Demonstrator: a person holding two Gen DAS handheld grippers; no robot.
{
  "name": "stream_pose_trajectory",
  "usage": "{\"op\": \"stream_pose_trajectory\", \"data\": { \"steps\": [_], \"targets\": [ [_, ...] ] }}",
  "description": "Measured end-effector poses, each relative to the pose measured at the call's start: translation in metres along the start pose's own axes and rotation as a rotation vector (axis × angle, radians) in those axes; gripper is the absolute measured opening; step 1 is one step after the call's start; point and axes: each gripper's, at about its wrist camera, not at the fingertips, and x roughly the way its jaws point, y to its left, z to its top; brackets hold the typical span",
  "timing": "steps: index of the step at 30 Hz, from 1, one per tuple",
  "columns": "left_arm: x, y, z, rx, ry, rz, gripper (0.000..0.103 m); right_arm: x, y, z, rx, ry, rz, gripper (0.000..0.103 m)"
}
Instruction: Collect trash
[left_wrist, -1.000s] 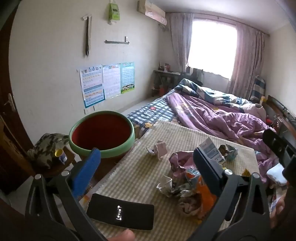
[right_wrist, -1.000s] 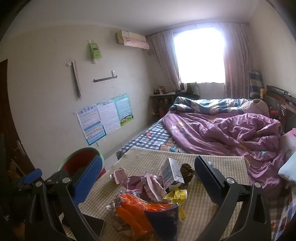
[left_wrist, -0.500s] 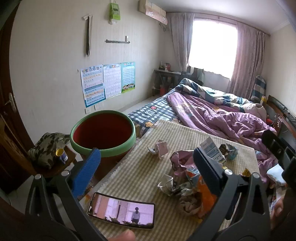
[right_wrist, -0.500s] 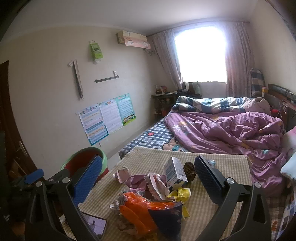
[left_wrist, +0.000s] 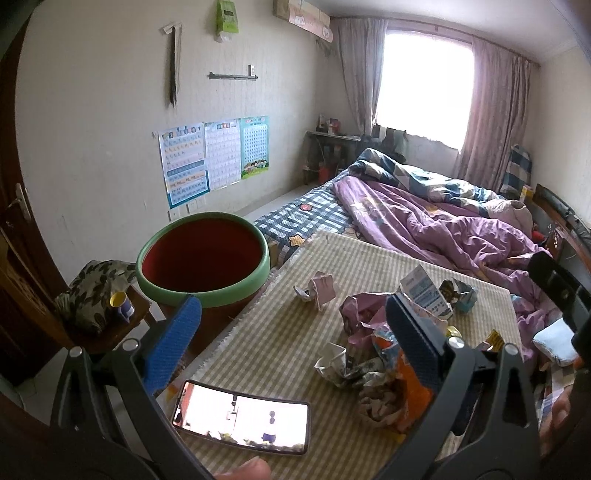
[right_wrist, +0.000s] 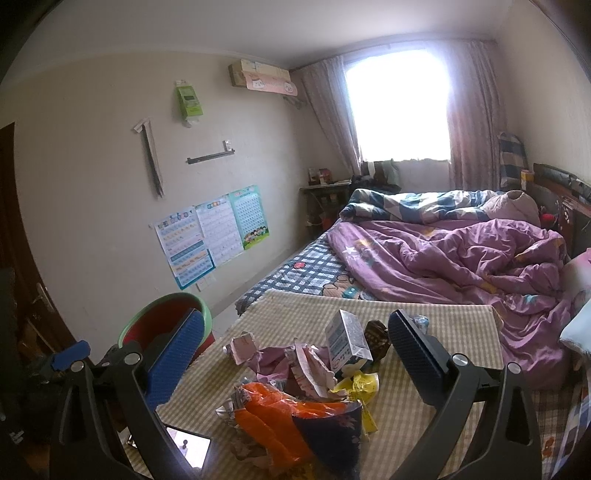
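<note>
The left gripper (left_wrist: 291, 332) is held above the near left part of a table (left_wrist: 362, 258) covered in checked cloth, its blue-padded fingers spread wide with nothing between them. The right gripper (right_wrist: 295, 347) hovers over the near edge of the same table, fingers equally wide apart and holding nothing.

The trash sits in a loose pile toward the right side of the table: an orange wrapper (right_wrist: 280, 421) nearest, crumpled pink paper (right_wrist: 273, 362) behind it, a yellow wrapper (right_wrist: 360, 384) beside it, and a small white and blue carton (right_wrist: 347, 341) tilted at the back. A separate scrap of pink paper (left_wrist: 321, 291) lies apart, nearer the table's left edge.

A phone (left_wrist: 242, 419) with a lit screen lies flat at the near left corner. Just past the left edge stands a bucket (left_wrist: 203, 269), red inside with a green rim. A bed (right_wrist: 443, 254) with a purple quilt lies beyond the far edge.
</note>
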Motion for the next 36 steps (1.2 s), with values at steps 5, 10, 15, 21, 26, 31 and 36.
{"op": "stream_pose_trajectory", "data": {
  "steps": [5, 10, 15, 21, 26, 31, 36],
  "targets": [
    [0.001, 0.0, 0.0, -0.001, 0.002, 0.0, 0.098, 0.0, -0.001, -0.001, 0.003, 0.0, 0.001, 0.096],
    [0.003, -0.001, 0.0, -0.002, 0.006, 0.003, 0.098, 0.001, -0.002, -0.001, 0.005, 0.002, 0.002, 0.096],
    [0.006, -0.001, -0.001, -0.002, 0.011, 0.006, 0.098, 0.006, -0.004, -0.003, 0.011, 0.013, 0.002, 0.096],
    [0.011, -0.001, 0.0, -0.005, 0.023, 0.01, 0.098, 0.007, -0.006, -0.004, 0.012, 0.015, 0.002, 0.096],
    [0.011, -0.001, 0.0, -0.006, 0.024, 0.013, 0.098, 0.008, -0.009, -0.006, 0.016, 0.016, -0.002, 0.096],
    [0.011, -0.002, -0.001, -0.005, 0.024, 0.015, 0.098, 0.009, -0.011, -0.005, 0.018, 0.021, -0.001, 0.096],
    [0.015, 0.0, -0.001, -0.003, 0.031, 0.03, 0.098, 0.011, -0.013, -0.007, 0.019, 0.026, 0.001, 0.096]
  ]
}}
